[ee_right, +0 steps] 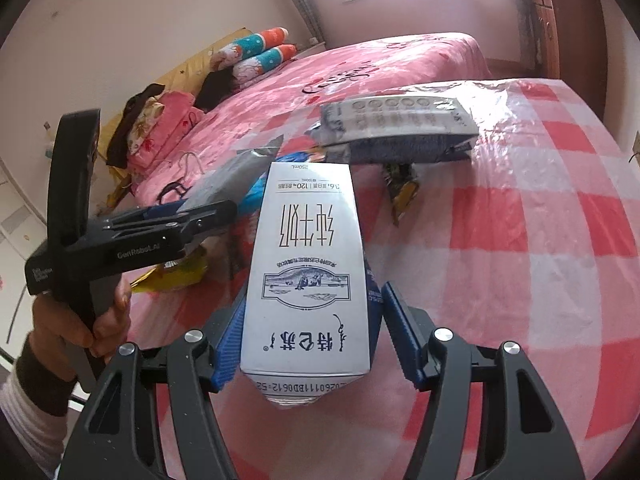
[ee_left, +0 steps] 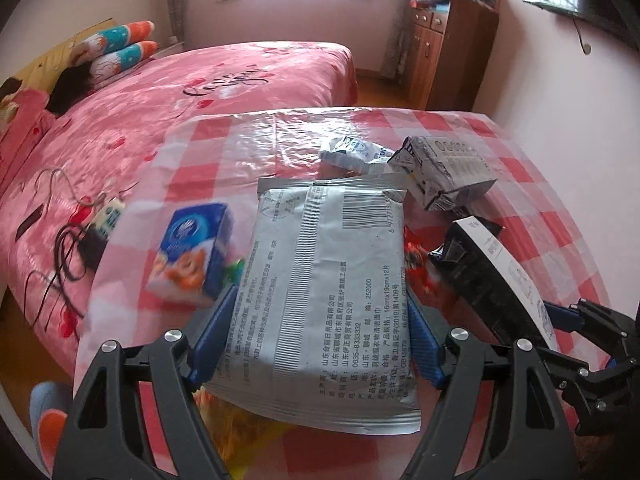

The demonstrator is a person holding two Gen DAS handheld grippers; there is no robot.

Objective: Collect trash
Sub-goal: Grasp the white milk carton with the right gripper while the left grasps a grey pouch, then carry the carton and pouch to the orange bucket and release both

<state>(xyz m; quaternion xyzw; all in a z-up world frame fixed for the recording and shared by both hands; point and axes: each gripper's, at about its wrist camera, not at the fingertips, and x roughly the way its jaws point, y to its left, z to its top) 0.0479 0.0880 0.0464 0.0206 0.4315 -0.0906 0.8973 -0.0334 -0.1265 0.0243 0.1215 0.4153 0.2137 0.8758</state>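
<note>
1. My left gripper (ee_left: 320, 336) is holding a grey wipes packet (ee_left: 328, 280), its jaws closing on the packet's two long edges, above the pink checked worktop (ee_left: 532, 184)
2. My right gripper (ee_right: 308, 332) is gripping a white milk carton (ee_right: 308, 272), jaws pressing against both its sides
3. A crushed milk carton (ee_left: 444, 168) and a crumpled wrapper (ee_left: 352, 152) are lying on the worktop ahead
4. A blue tissue pack (ee_left: 192, 252) is sitting just left of the packet, near the pink bed (ee_left: 168, 92)
</note>
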